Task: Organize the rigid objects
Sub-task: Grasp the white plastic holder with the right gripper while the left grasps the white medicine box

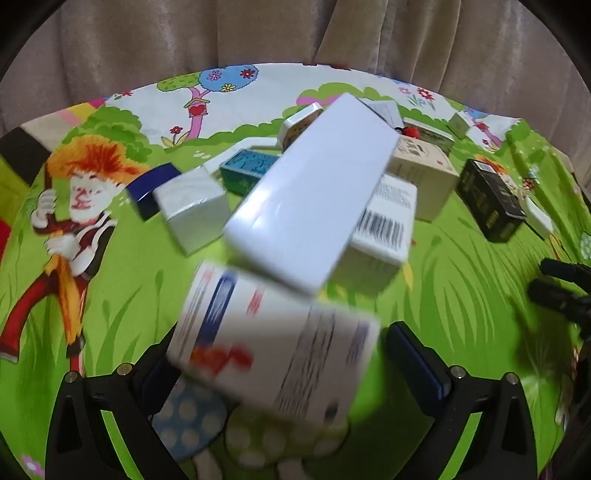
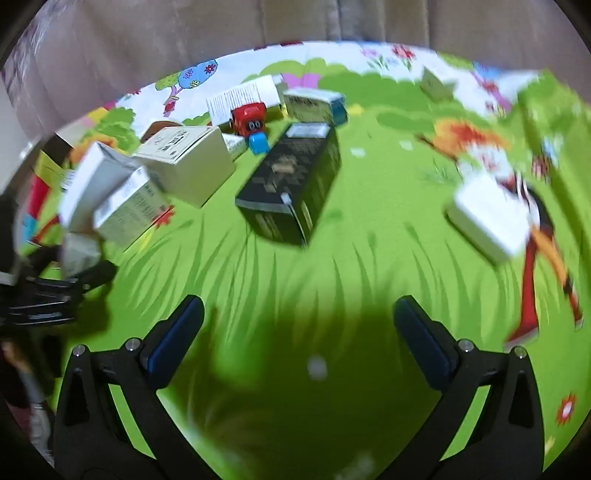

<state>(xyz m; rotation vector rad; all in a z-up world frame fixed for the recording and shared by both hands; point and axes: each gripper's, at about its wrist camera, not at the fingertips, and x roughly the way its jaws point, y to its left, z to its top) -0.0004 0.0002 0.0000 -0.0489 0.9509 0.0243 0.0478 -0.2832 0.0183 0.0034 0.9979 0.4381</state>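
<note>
The worktop (image 1: 461, 295), under a cartoon-print cover, carries scattered cartons. A long white box (image 1: 314, 192) lies tilted across a barcoded box (image 1: 384, 225); a blurred red-and-blue printed carton (image 1: 273, 343) sits between the left gripper (image 1: 288, 365) fingers, jaws wide, contact unclear. The black box (image 2: 291, 181) lies ahead of the right gripper (image 2: 299, 332), wide and empty. Cartons look light, stiff, crushable and glossy: grip across the narrow sides.

Left wrist view: low, angled down over the cartoon-print cloth (image 1: 461, 288), very near a blurred white carton (image 1: 273, 347). Right wrist view: same downward tilt, further right, less crowded. Shared by both: black box (image 1: 491, 199) (image 2: 291, 184), beige box (image 1: 424, 173) (image 2: 188, 162), curtain (image 1: 295, 33) (image 2: 295, 22) beyond.
</note>
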